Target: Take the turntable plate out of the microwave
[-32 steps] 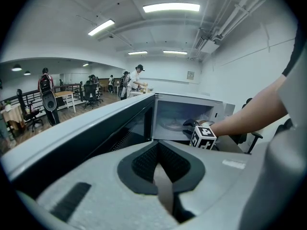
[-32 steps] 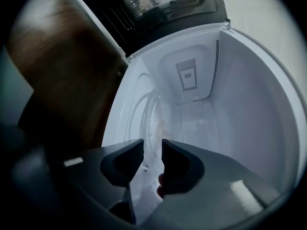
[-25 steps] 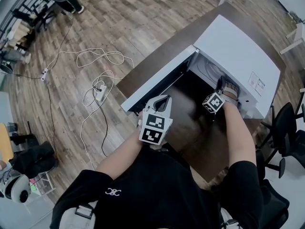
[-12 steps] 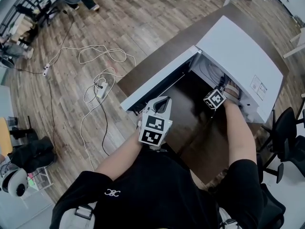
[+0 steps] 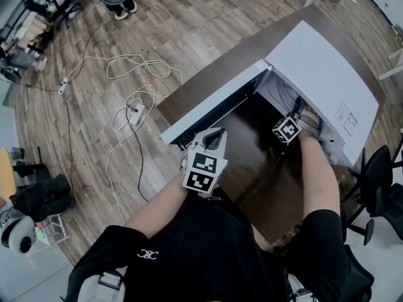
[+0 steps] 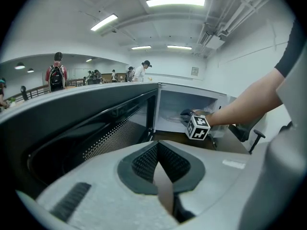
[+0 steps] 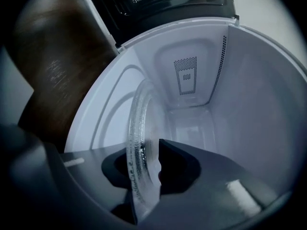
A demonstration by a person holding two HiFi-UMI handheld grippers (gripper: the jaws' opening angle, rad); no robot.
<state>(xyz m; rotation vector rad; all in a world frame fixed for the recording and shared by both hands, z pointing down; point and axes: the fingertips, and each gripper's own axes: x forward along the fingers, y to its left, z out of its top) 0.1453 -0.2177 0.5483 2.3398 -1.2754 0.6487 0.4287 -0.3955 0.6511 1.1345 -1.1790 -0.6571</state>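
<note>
A white microwave (image 5: 321,68) is seen from above on a dark wooden counter (image 5: 258,175), with its door (image 5: 208,109) swung wide to the left. The right hand-held gripper (image 7: 146,164) is reached into the white cavity. Its jaws are closing on the near rim of the clear glass turntable plate (image 7: 135,123), which is caught between the pads. The rest of the plate lies inside the microwave, so nothing has been taken out yet. The left hand-held gripper (image 6: 160,169) is held outside, near the open door, with its jaws drawn together on nothing.

The step in hand is judged to be securing the plate before it is drawn out. The pinch should be completed well onto the thick rim, since smooth glass is likely to slip from a shallow hold. The plate should then be raised a little to free it from its seat (hidden here). It should be kept flat and drawn straight through the opening, clear of the cavity walls and the door.
</note>
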